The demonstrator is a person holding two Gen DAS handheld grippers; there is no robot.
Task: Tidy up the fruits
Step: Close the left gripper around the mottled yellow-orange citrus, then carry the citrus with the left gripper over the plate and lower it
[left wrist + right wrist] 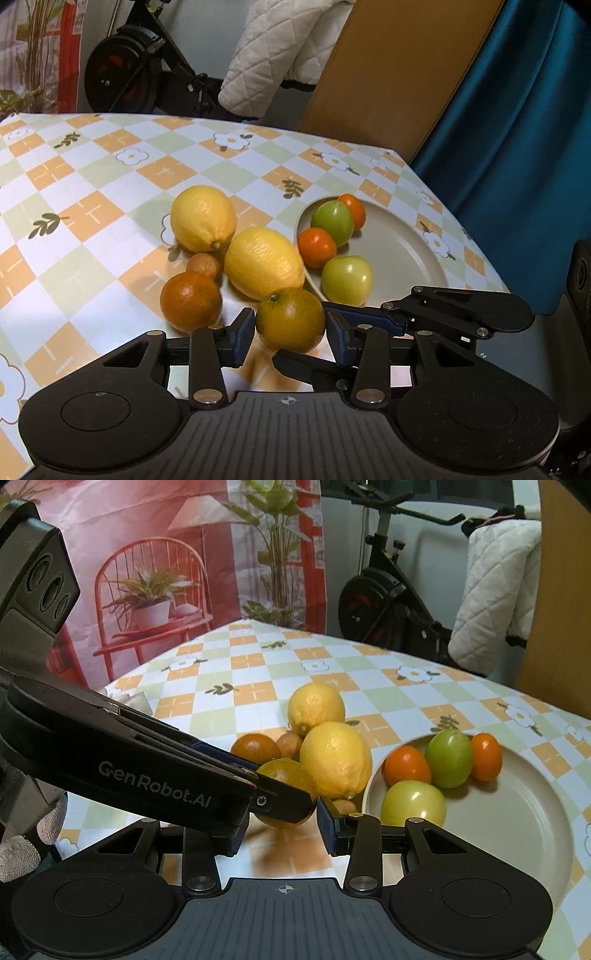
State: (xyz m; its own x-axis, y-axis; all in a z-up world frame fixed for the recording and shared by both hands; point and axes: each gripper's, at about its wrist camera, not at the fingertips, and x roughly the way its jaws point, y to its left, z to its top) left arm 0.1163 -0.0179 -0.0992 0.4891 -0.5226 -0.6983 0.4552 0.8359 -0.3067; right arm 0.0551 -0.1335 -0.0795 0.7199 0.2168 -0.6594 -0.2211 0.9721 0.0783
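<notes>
On a desk spread with an orange-and-green checked floral oilcloth, the left claw stands with its blue-padded jaws on either side of a round greenish-orange mandarin, the pads at the fruit's flanks in what looks like a grip; the right claw is at the same fruit from the other side, its right pad just beside the peel, its left pad hidden behind the left claw's arm, so whether it presses cannot be told; two large yellow lemons, a darker orange tangerine and a small tan nut-like fruit cluster just behind; the round beige plate to the right already carries two green tomato-like fruits and two small orange ones; the step in hand appears to be picking up the mandarin; the next move calls for lifting it over the rim to a bare part of the plate.
</notes>
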